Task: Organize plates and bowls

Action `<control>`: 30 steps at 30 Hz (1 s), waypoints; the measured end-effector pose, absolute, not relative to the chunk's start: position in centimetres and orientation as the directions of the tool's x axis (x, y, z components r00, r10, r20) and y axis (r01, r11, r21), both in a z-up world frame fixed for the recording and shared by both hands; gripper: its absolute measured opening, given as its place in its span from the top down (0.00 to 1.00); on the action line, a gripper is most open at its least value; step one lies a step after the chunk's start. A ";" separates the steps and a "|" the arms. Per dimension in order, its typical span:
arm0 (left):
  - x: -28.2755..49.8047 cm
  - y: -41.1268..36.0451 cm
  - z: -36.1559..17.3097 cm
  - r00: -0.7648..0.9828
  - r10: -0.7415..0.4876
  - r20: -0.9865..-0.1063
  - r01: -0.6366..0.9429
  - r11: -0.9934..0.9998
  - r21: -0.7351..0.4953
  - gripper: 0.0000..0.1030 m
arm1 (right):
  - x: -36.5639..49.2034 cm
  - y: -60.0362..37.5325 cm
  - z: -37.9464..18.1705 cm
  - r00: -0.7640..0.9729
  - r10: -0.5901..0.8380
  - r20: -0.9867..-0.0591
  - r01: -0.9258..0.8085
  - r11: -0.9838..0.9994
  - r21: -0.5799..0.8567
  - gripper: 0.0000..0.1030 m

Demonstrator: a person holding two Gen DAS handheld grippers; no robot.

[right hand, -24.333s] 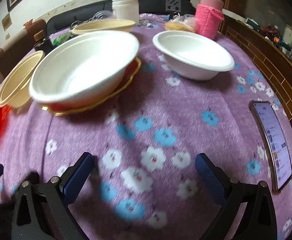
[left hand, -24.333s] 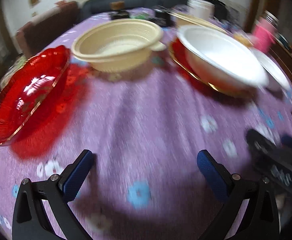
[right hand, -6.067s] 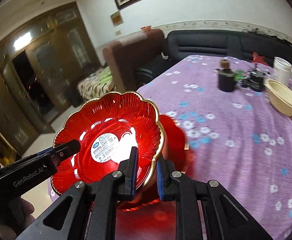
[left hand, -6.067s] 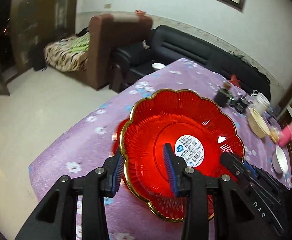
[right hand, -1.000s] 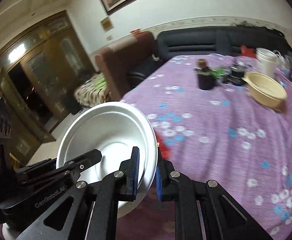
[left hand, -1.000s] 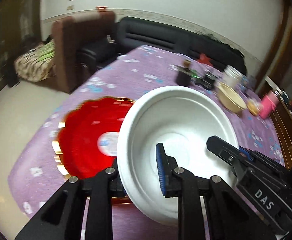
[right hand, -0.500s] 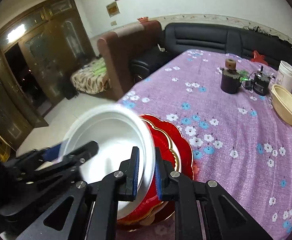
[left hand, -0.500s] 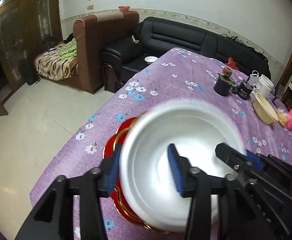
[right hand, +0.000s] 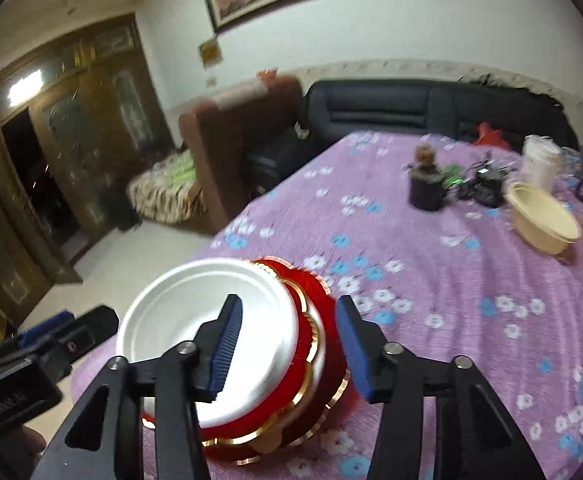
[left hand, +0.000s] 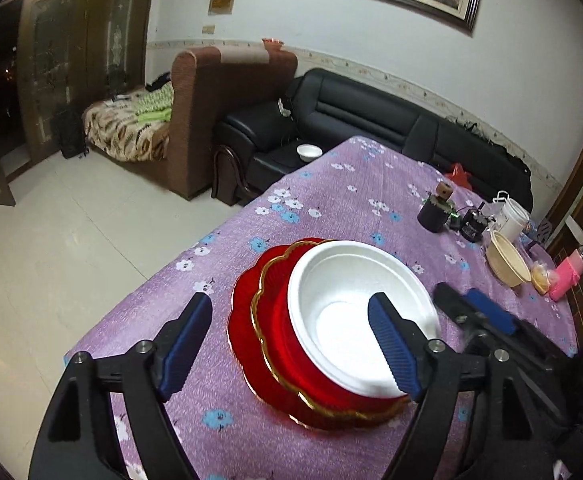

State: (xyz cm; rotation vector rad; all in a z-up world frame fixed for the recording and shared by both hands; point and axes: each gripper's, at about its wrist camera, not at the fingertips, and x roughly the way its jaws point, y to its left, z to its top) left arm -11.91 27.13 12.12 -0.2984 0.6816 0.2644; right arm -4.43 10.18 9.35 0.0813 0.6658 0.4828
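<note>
White bowl (left hand: 355,308) now sits in the red plates (left hand: 263,320) near the table's (left hand: 331,184) corner. A second ago I was clamping its rim; now my left gripper (left hand: 291,334) and right gripper (right hand: 287,350) are both opening, off it.

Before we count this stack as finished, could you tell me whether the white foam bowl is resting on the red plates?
Touching. In the left wrist view the white foam bowl sits nested in the upper of the red plates, its wall meeting the red surface, with no gap showing.
</note>
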 end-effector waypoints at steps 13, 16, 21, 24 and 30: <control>-16.0 19.5 11.0 0.764 0.290 -0.576 -0.315 0.947 0.059 0.05 | -11.3 3.5 6.9 0.756 0.348 -0.554 -0.204 0.930 0.306 0.33; -15.9 19.0 10.2 0.743 0.270 -0.612 -0.302 0.952 0.054 0.05 | -12.0 2.9 6.2 0.756 0.320 -0.571 -0.178 0.940 0.291 0.33; -15.9 18.5 9.9 0.733 0.264 -0.627 -0.297 0.953 0.055 0.05 | -12.4 2.3 5.6 0.747 0.318 -0.584 -0.170 0.941 0.294 0.33; -16.1 18.1 9.8 0.733 0.267 -0.626 -0.298 0.953 0.058 0.05 | -12.7 2.3 5.3 0.744 0.318 -0.588 -0.170 0.941 0.294 0.33; -16.2 18.2 9.8 0.730 0.267 -0.629 -0.299 0.953 0.057 0.05 | -12.8 2.6 5.1 0.736 0.320 -0.597 -0.172 0.941 0.292 0.33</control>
